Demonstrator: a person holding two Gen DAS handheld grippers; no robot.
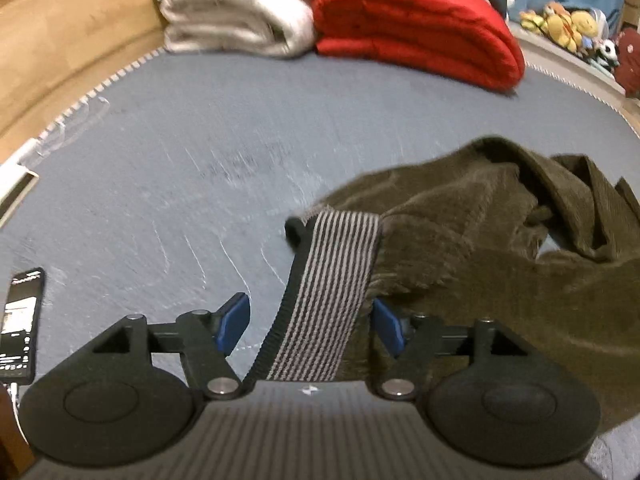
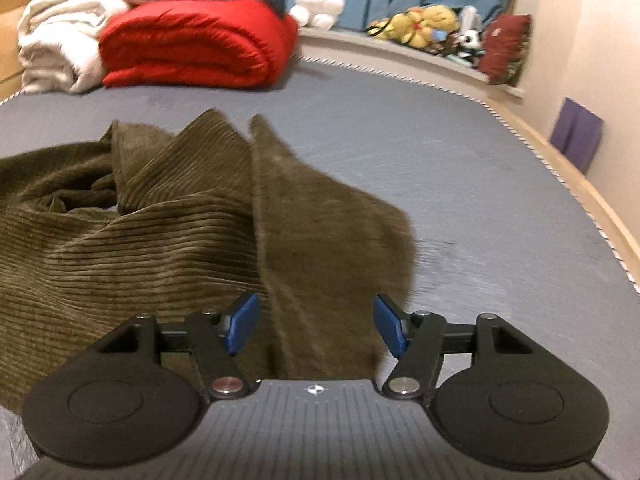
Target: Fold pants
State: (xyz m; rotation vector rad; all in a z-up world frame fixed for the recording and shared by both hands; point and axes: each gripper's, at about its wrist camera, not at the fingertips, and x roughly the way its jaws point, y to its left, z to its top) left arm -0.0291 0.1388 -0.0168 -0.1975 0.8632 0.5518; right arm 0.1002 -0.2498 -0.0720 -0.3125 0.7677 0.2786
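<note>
Olive-brown corduroy pants (image 1: pixel 480 248) lie crumpled on a grey-blue mattress (image 1: pixel 200 160). Their striped grey-and-black waistband (image 1: pixel 324 300) runs between the blue pads of my left gripper (image 1: pixel 312 326), whose jaws stand open around it. In the right wrist view the pants (image 2: pixel 160 232) spread to the left, and a raised fold of the cloth (image 2: pixel 320 280) passes between the open blue pads of my right gripper (image 2: pixel 316 328). Neither gripper clamps the fabric.
A folded red quilt (image 1: pixel 416 28) and a white blanket (image 1: pixel 232 8) lie at the far end of the mattress. A phone (image 1: pixel 20 328) lies at the left edge. Plush toys (image 2: pixel 432 24) sit on a ledge beyond; a wooden bed frame (image 2: pixel 580 184) runs along the right.
</note>
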